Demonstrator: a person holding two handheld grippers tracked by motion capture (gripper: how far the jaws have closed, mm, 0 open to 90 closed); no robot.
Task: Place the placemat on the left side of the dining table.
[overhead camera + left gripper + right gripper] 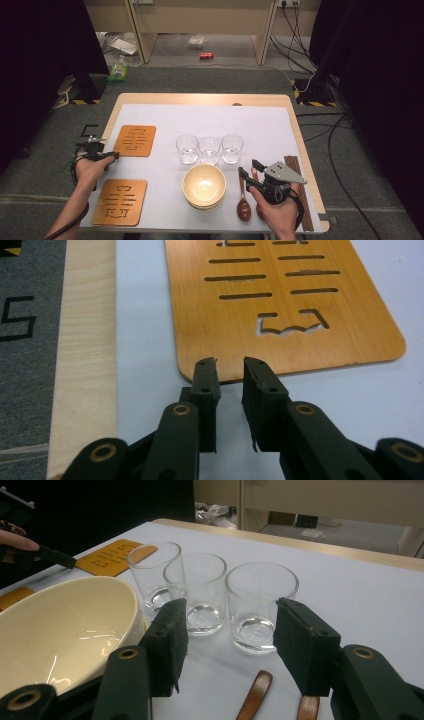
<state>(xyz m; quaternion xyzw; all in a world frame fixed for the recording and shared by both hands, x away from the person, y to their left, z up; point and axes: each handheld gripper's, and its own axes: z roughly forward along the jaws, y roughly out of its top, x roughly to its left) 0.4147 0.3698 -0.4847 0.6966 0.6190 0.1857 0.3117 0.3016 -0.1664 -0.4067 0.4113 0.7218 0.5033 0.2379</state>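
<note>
The table (300,145), covered by a white sheet (260,125), was the biggest thing in the high view. On its left side lay two orange wooden mats, the far mat (135,140) and the near mat (120,202), well apart from each other. Near the front middle stood a cream bowl (204,185), stacked on another. Just behind it three clear glasses (209,149) stood in a row, close together. Right of the bowl lay brown wooden spoons (243,205), and dark chopsticks (294,167) ran along the right edge.

The left gripper (114,155) sat at the near left corner of the far mat. In the left gripper view its jaws stood a little apart, their tips over the mat's (280,305) edge, gripping nothing that could be seen.

The right gripper (249,169) hovered above the spoons, jaws wide open and empty; in the right gripper view the glasses (260,612) showed between them, farther off.
</note>
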